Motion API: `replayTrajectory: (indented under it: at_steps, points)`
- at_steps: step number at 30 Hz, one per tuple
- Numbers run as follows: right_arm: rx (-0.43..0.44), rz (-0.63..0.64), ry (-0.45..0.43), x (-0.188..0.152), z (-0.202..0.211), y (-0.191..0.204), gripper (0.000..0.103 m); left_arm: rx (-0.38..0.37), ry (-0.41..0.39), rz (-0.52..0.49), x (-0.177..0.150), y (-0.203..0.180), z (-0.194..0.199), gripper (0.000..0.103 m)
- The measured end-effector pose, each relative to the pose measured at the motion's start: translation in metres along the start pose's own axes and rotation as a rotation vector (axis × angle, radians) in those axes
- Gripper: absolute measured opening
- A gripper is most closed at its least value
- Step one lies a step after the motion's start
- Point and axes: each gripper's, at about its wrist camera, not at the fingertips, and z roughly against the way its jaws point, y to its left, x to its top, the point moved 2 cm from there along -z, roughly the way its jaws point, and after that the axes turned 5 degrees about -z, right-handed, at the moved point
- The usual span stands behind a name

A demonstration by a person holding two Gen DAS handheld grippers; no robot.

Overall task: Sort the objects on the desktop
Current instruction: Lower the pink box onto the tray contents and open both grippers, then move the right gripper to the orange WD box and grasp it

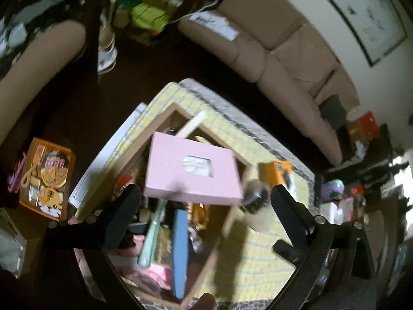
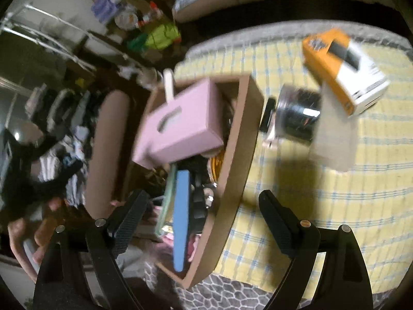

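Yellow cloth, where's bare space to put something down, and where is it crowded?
The yellow cloth is bare right of the cardboard box, below the metal can and orange box, down to its near edge. The cardboard box is crowded: the pink box lies on top, with the blue strip and other clutter underneath.

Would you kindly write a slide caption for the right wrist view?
Open right gripper above a brown cardboard box holding a pink rectangular box, on a yellow checked cloth.
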Motion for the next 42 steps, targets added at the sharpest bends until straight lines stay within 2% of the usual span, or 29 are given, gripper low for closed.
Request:
replayTrajectory:
  at_steps: [3,5,7,8,9,11,13,16,18,20,21,23,25,26,27,28,29,31,34,35,36,38,41,42]
  points:
    - [0.091,-0.04,-0.098,-0.006,0.04,-0.001,0.09,-0.086,-0.081,-0.027,-0.012,-0.022,0.02,0.103]
    - [0.181,-0.084,-0.186,-0.018,0.062,-0.01,0.09,-0.138,-0.165,-0.033,-0.034,-0.027,0.025,0.103]
    - [0.285,-0.142,-0.25,-0.029,0.072,-0.032,0.091,-0.144,-0.171,-0.027,-0.062,-0.024,0.013,0.103]
    - [0.309,-0.172,-0.273,-0.034,0.074,-0.044,0.091,-0.145,-0.16,-0.023,-0.074,-0.024,0.007,0.103]
    - [0.303,-0.202,-0.289,-0.04,0.076,-0.058,0.091,-0.155,-0.145,-0.023,-0.085,-0.023,0.001,0.102]
    - [0.235,-0.276,-0.321,-0.056,0.083,-0.089,0.091,-0.196,-0.107,-0.056,-0.113,-0.031,-0.015,0.101]
    - [0.198,-0.329,-0.352,-0.07,0.091,-0.111,0.092,-0.178,-0.056,-0.097,-0.136,-0.042,-0.026,0.101]
    - [0.166,-0.402,-0.384,-0.084,0.098,-0.14,0.092,-0.195,-0.03,-0.173,-0.161,-0.063,-0.035,0.101]
    - [0.168,-0.412,-0.421,-0.079,0.104,-0.153,0.092,-0.197,-0.011,-0.228,-0.172,-0.077,-0.041,0.102]
    - [0.212,-0.368,-0.466,-0.07,0.106,-0.165,0.092,-0.26,0.007,-0.286,-0.179,-0.086,-0.049,0.102]
    - [0.237,-0.367,-0.471,-0.066,0.103,-0.173,0.092,-0.299,0.003,-0.29,-0.18,-0.085,-0.053,0.101]
    - [0.291,-0.452,-0.462,-0.059,0.093,-0.204,0.091,-0.315,-0.012,-0.268,-0.179,-0.08,-0.058,0.099]
    - [0.348,-0.528,-0.469,-0.051,0.084,-0.229,0.09,-0.299,-0.032,-0.276,-0.176,-0.077,-0.062,0.095]
    - [0.378,-0.543,-0.467,-0.044,0.076,-0.241,0.083,-0.263,-0.04,-0.303,-0.174,-0.077,-0.063,0.091]
    - [0.381,-0.539,-0.463,-0.037,0.07,-0.247,0.073,-0.236,-0.046,-0.312,-0.172,-0.076,-0.065,0.088]
    - [0.361,-0.528,-0.456,-0.029,0.064,-0.252,0.069,-0.2,-0.056,-0.311,-0.169,-0.075,-0.065,0.082]
    - [0.327,-0.526,-0.448,-0.018,0.053,-0.258,0.069,-0.181,-0.06,-0.297,-0.167,-0.074,-0.063,0.081]
    - [0.313,-0.526,-0.427,0.001,0.029,-0.262,0.069,-0.207,-0.063,-0.28,-0.163,-0.075,-0.059,0.081]
    - [0.358,-0.51,-0.442,0.024,0.0,-0.269,0.07,-0.216,-0.075,-0.264,-0.16,-0.081,-0.052,0.081]
    - [0.373,-0.521,-0.459,0.035,-0.01,-0.273,0.074,-0.221,-0.076,-0.259,-0.159,-0.083,-0.05,0.081]
    - [0.376,-0.53,-0.479,0.043,-0.016,-0.276,0.085,-0.226,-0.068,-0.255,-0.158,-0.087,-0.051,0.081]
    - [0.373,-0.525,-0.539,0.057,-0.023,-0.281,0.092,-0.215,-0.052,-0.255,-0.158,-0.093,-0.056,0.081]
    - [0.342,-0.558,-0.57,0.073,-0.034,-0.291,0.092,-0.191,-0.003,-0.284,-0.159,-0.105,-0.075,0.081]
    - [0.368,-0.57,-0.572,0.076,-0.036,-0.294,0.084,-0.185,0.012,-0.287,-0.161,-0.108,-0.08,0.081]
